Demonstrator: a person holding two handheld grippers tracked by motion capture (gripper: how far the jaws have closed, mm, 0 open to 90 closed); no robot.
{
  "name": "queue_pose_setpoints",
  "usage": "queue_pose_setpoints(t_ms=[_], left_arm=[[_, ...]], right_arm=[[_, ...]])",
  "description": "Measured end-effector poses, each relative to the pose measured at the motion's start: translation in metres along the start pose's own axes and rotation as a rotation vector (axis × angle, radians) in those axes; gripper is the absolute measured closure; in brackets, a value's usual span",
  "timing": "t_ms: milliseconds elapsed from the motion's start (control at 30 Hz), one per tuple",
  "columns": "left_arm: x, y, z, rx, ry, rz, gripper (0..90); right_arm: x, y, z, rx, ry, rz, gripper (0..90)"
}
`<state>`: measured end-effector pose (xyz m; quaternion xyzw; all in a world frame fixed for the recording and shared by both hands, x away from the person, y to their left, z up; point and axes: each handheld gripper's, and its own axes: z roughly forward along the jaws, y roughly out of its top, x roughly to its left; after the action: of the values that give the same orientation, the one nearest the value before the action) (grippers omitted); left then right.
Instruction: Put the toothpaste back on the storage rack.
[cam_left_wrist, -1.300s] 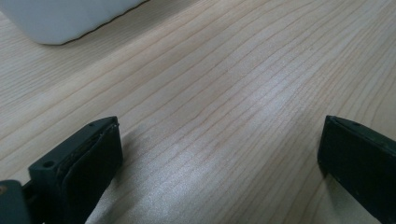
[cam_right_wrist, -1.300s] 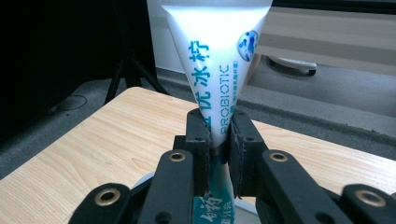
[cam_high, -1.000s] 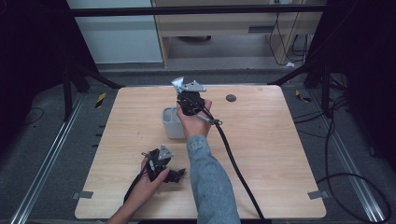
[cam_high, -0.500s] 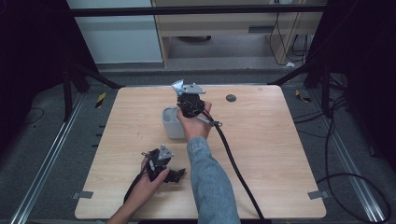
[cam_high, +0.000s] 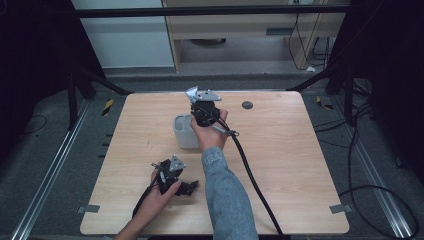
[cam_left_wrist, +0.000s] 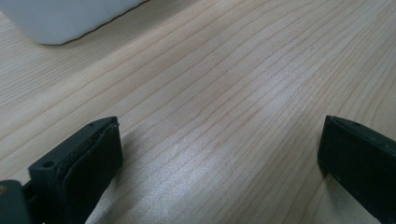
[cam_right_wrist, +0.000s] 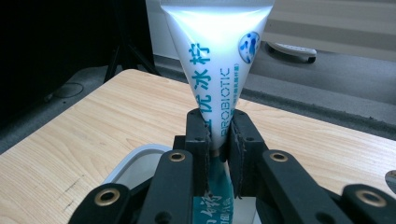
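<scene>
The right gripper is clamped on a white toothpaste tube, its 2 jaws pinching the tube near the narrow middle while the flat crimped end fans out toward 12 o'clock in the right gripper view. In the high view this gripper hangs just over the pale grey cup, which stands a little toward 11 o'clock of the table's centre. The step in hand looks like standing the tube in the cup, so the tube should be kept upright, its lower end centred over the opening, then lowered straight until it bottoms out before the jaws let go; releasing high would probably tip it against the rim. The left gripper rests low at 7 o'clock on the table, its jaws spread wide with nothing between them, well apart from the cup. A small dark disc lies toward 1 o'clock.
</scene>
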<state>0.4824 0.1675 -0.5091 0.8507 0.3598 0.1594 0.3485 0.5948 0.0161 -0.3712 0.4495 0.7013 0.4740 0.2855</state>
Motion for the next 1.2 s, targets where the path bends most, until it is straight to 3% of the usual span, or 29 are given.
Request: queue_pose_setpoints(t_ms=[833,1200], left_arm=[[0.0,0.0,0.0,0.002,0.0,0.002,0.0],[0.0,0.0,0.0,0.001,0.0,0.002,0.0]], right_arm=[[0.005,-0.014,0.011,0.077,0.027,0.003,79.3],[0.006,-0.018,0.012,0.085,0.027,-0.005,79.3]])
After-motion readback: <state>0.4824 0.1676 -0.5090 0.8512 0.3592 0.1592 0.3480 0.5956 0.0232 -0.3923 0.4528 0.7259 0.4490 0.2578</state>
